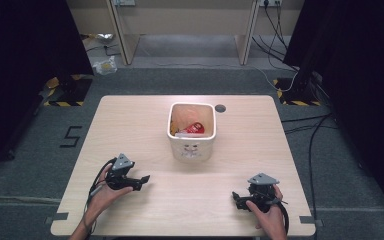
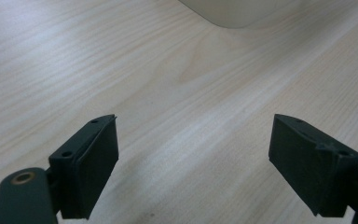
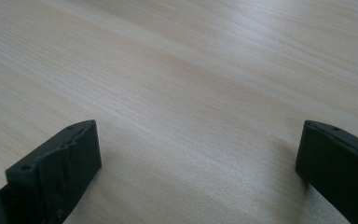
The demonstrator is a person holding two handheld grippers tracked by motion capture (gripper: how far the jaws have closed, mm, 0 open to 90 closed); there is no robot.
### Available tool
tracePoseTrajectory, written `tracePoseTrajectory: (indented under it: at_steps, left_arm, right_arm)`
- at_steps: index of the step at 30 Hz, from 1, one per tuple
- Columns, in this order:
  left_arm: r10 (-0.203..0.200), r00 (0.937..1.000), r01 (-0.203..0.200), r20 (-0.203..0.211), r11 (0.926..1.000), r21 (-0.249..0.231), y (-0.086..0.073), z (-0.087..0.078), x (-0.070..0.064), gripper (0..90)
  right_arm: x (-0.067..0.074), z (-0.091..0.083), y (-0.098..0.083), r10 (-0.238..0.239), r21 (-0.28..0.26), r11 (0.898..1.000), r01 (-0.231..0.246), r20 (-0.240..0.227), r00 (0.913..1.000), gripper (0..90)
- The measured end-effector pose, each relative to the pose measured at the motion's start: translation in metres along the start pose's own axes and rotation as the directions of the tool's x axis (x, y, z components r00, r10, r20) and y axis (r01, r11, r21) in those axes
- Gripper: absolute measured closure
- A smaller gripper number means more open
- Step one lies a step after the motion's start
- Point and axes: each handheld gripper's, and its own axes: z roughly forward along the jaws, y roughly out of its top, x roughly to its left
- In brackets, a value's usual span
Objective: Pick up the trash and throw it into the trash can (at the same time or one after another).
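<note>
Item 1: left gripper (image 1: pixel 142 179), lower left of the high view, held in the person's left hand (image 1: pixel 102 195) low over the table (image 1: pixel 130 115). Jaws stand wide apart with nothing between them; the left gripper view confirms bare wood grain in the gap. It points toward frame centre.

Item 2: right gripper (image 1: pixel 236 198), lower right of the high view, in the person's right hand (image 1: pixel 266 212). Jaws likewise spread and empty; the right gripper view shows plain tabletop between them.

Item 3: white bin (image 1: pixel 191 145), a square, round-cornered container with a pale glossy wall and a faint printed face on its near side. It stands upright at the centre of the table, well apart from both grippers. Its lower corner enters the top of the left gripper view (image 2: pixel 235 14).

Item 4: red packet (image 1: pixel 195 128), lying crumpled inside the bin toward its lower right, with a white scrap just beside it. Details of print are too small to read.

Item 5: dark round mark (image 1: pixel 220 108) on the table, just right of the bin's far corner.

Risk notes, as judgement: the bin looks light and smooth, so a gripper catching its rim or pushing on one wall could slide or tip it. Reaching in from above, a jaw could pinch the thin packet's edge poorly and let it slip, or press it deeper against the wall.
</note>
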Motion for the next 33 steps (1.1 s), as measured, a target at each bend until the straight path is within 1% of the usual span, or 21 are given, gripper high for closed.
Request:
tracePoseTrajectory:
  at_steps: [4, 9, 17, 23, 26, 33]
  left_arm:
    - [0.013, 0.9998, -0.013, -0.012, 0.9998, 0.012, -0.003, 0.0, -0.003, 15.3]
    - [0.02, 0.9996, -0.019, -0.02, 0.9997, 0.018, -0.006, 0.0, -0.005, 15.3]
    - [0.022, 0.9996, -0.021, -0.016, 0.9988, 0.043, -0.015, -0.001, -0.008, 15.4]
    - [0.017, 0.9997, -0.016, -0.016, 0.999, 0.042, -0.018, -0.002, -0.009, 15.3]
    - [0.008, 0.9999, -0.008, -0.013, 0.9995, 0.029, -0.02, -0.001, -0.008, 14.7]
    - [0.008, 0.9999, -0.007, -0.009, 0.9996, 0.028, -0.02, -0.002, -0.007, 14.8]
  right_arm:
    - [0.0, 0.0, 0.0, 0.0, 0.0, 1.0, 0.0, 0.0, 1.0, 0.2]
    - [0.0, 0.0, 0.0, -0.001, 0.0, 1.0, 0.001, 0.0, 1.0, 0.2]
    - [0.0, 0.0, 0.0, 0.0, -0.002, 1.0, 0.0, 0.0, 1.0, 0.2]
    - [0.0, 0.0, 0.0, 0.0, 0.0, 1.0, 0.0, 0.0, 1.0, 0.2]
    - [0.0, 0.0, 0.0, 0.0, 0.0, 1.0, 0.0, 0.0, 1.0, 0.2]
    - [0.0, 0.0, 0.0, 0.002, 0.0, 1.0, -0.002, 0.0, 1.0, 0.2]
